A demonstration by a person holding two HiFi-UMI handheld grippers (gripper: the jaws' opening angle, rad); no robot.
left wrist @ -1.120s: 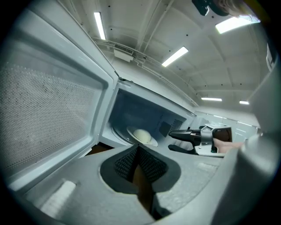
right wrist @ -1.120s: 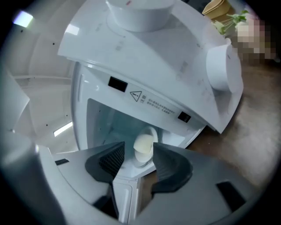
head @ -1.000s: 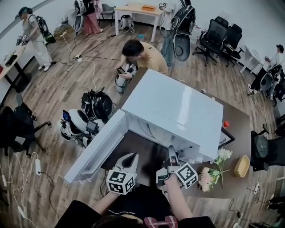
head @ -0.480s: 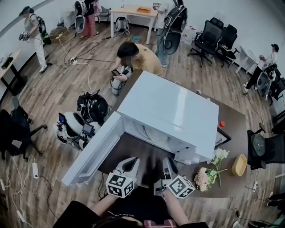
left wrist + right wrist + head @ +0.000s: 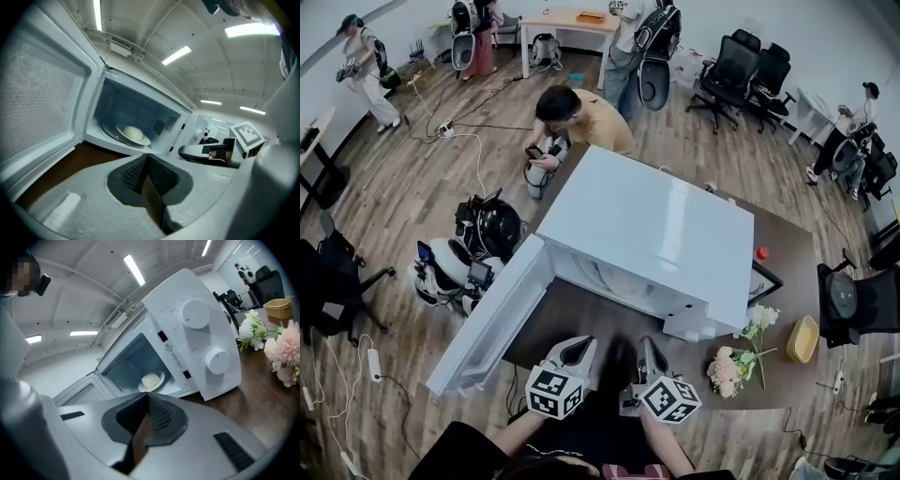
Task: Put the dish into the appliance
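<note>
The white microwave [image 5: 647, 225] stands on the brown table [image 5: 581, 323] with its door [image 5: 492, 319] swung wide to the left. Inside, on the turntable, rests a white dish [image 5: 133, 135] carrying a pale round bun; the right gripper view shows the dish [image 5: 152, 380] too. My left gripper [image 5: 578, 347] hovers in front of the opening, jaws shut and empty [image 5: 147, 157]. Beside it my right gripper [image 5: 647, 349] is also shut with nothing between its pads [image 5: 149, 397], just short of the microwave's front.
Pink and white flowers [image 5: 736, 361] and a tan bowl [image 5: 803, 339] lie on the table to the right. A person [image 5: 577, 117] crouches behind the microwave. Round robot machines [image 5: 478, 244] sit on the floor left of the door. Office chairs and people stand farther off.
My right gripper has drawn back from the microwave's opening toward me. The left gripper has stayed about where it was.
</note>
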